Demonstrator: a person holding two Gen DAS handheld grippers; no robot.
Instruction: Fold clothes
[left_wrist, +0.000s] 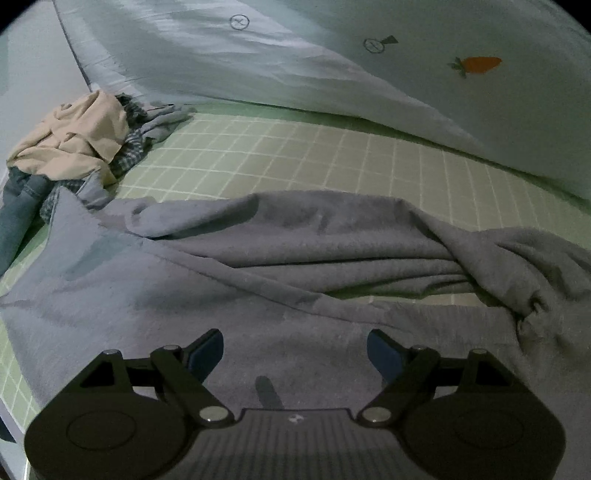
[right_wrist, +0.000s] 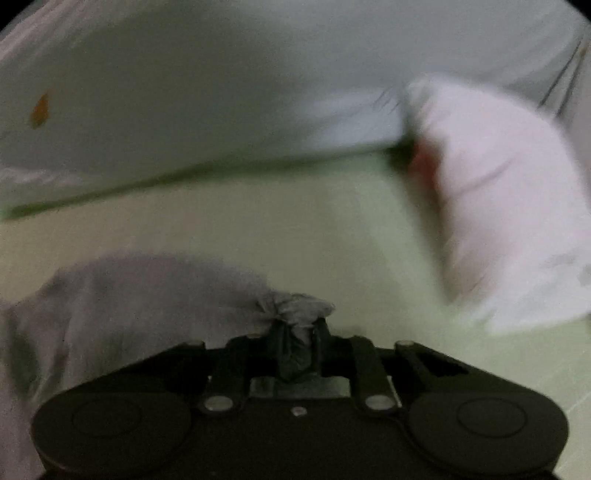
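A grey garment (left_wrist: 280, 254) lies spread and rumpled on the green checked bed sheet (left_wrist: 295, 155). My left gripper (left_wrist: 295, 350) is open and empty just above the garment's near part, its blue-padded fingers (left_wrist: 207, 354) wide apart. In the blurred right wrist view my right gripper (right_wrist: 295, 328) is shut on a bunched edge of the grey garment (right_wrist: 147, 295), which trails off to the left over the sheet (right_wrist: 295, 229).
A pile of other clothes (left_wrist: 74, 144), beige, checked and denim, lies at the far left. A pale duvet with a carrot print (left_wrist: 406, 74) runs along the back. A white pillow-like bundle (right_wrist: 509, 206) sits at the right.
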